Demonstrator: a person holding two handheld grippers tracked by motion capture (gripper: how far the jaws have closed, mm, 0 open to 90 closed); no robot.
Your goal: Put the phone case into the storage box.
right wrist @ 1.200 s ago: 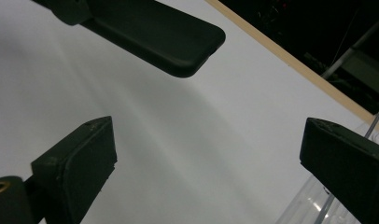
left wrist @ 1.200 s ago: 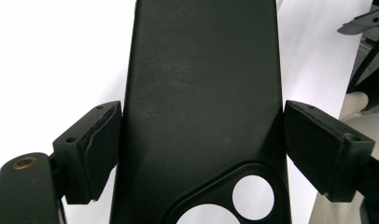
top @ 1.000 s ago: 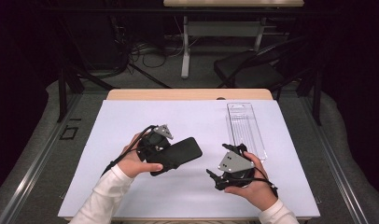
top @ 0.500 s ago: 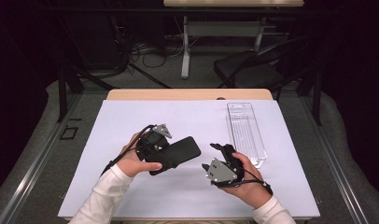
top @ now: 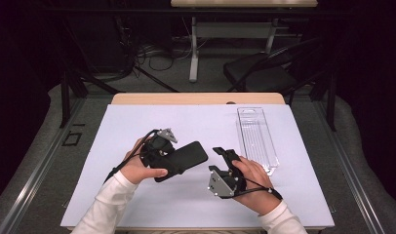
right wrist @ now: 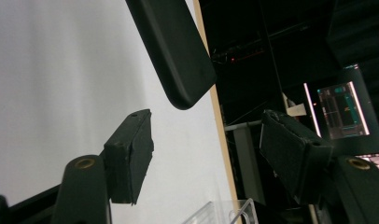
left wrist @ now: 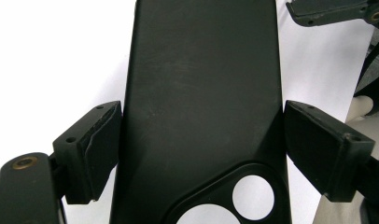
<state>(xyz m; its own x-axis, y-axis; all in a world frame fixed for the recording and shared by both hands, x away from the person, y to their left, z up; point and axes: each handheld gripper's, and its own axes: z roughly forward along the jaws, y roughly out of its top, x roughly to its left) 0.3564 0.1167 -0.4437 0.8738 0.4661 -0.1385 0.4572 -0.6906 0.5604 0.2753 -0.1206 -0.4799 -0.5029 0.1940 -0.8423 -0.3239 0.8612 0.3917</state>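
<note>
Case [top: 182, 160] pinched by my left gripper [top: 163, 151], its free end pointing toward my right gripper [top: 224, 157], jaws spread, just closing on nothing

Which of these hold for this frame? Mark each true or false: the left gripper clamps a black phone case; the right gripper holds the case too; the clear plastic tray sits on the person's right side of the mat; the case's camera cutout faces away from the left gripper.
1. The left gripper clamps the black phone case: true.
2. The right gripper holds the case too: false; its jaws stand apart with nothing between them, short of the case.
3. The clear plastic tray lies on the right side of the mat: true.
4. The camera cutout faces away from the left gripper: false; it lies at the gripper's end.
</note>
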